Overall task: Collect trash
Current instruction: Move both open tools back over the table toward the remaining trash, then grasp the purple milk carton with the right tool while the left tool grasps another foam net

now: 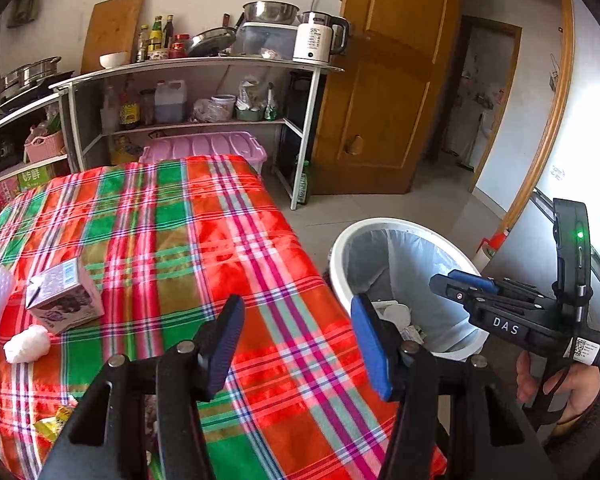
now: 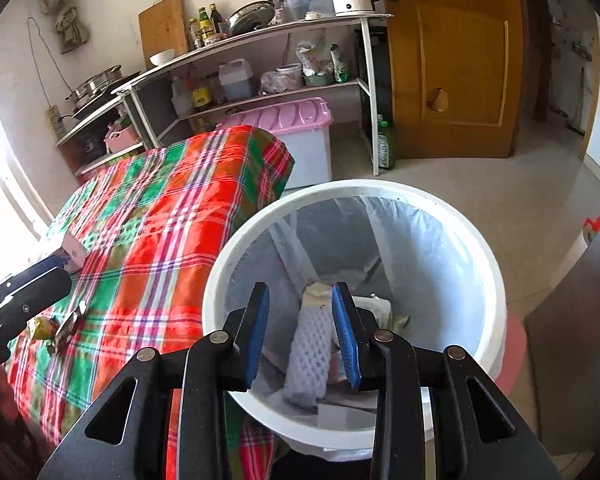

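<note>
- Two grippers in view, both with blue-padded fingers parted and nothing between the pads.
- Left gripper (image 1: pixel 298 344): jaws moderately wide, empty, over the near right part of the plaid tablecloth (image 1: pixel 172 240), its right finger overlapping the bin's rim in the left wrist view.
- Right gripper (image 2: pixel 300 334): jaws narrower, empty, poised over the mouth of the white trash bin (image 2: pixel 236 248). A hand (image 1: pixel 556 384) grips its handle at lower right of the left wrist view.
- Inside the bin, lined with a pale bag: a white foam net sleeve (image 2: pixel 306 364) lies below the right gripper's pads, clear of them, among paper scraps.
- Bin stands on the floor just beside the table's right edge.
- Trash on the cloth, left side of the left wrist view: a small purple-grey carton (image 1: pixel 62 294), a white crumpled wad (image 1: pixel 26 343) just below it, a yellow wrapper (image 1: pixel 54 422) at lower left.
- Background: metal shelf rack (image 1: pixel 204 68) with bottles, bowl and white kettle (image 1: pixel 318 38); pink-lidded storage box (image 1: pixel 208 146); wooden door (image 1: pixel 388 80).
</note>
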The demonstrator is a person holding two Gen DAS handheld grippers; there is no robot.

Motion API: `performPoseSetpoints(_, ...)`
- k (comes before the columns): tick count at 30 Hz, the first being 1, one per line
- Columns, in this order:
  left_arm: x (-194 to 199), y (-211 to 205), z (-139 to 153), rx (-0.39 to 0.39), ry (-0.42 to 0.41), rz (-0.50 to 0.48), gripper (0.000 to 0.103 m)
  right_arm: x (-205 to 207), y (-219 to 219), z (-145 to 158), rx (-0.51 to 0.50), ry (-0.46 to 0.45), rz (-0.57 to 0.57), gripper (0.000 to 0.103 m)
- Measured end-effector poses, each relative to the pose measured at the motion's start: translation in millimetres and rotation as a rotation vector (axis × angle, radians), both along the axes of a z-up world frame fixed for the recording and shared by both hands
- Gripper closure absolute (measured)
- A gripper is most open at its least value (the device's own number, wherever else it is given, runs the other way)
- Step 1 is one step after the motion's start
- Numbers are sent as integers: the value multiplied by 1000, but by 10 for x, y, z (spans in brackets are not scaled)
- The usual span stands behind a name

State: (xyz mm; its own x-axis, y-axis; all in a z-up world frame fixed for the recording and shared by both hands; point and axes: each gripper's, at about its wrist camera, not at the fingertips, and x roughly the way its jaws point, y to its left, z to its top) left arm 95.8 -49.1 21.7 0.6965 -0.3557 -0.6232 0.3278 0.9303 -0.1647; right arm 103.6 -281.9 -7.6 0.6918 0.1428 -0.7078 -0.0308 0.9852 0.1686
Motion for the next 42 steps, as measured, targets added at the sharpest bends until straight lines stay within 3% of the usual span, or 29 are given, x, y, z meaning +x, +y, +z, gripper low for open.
performPoseSetpoints(10, -111, 906, -25, 0, -13, 173, 44, 72, 643, -16, 19, -7, 148, 64)
performPoseSetpoints(24, -159, 2152, -139, -2, 8, 393, 40, 326, 2007, 50, -32, -37, 435, 54)
performPoseSetpoints(34, -1, 2696, -277, 6, 50, 451, 37, 567, 2798, 48, -73, -77, 607, 43)
performPoseSetpoints(42, 200, 2863, -448, 1, 102, 441, 36, 921, 3076, -86, -34, -73, 682, 41)
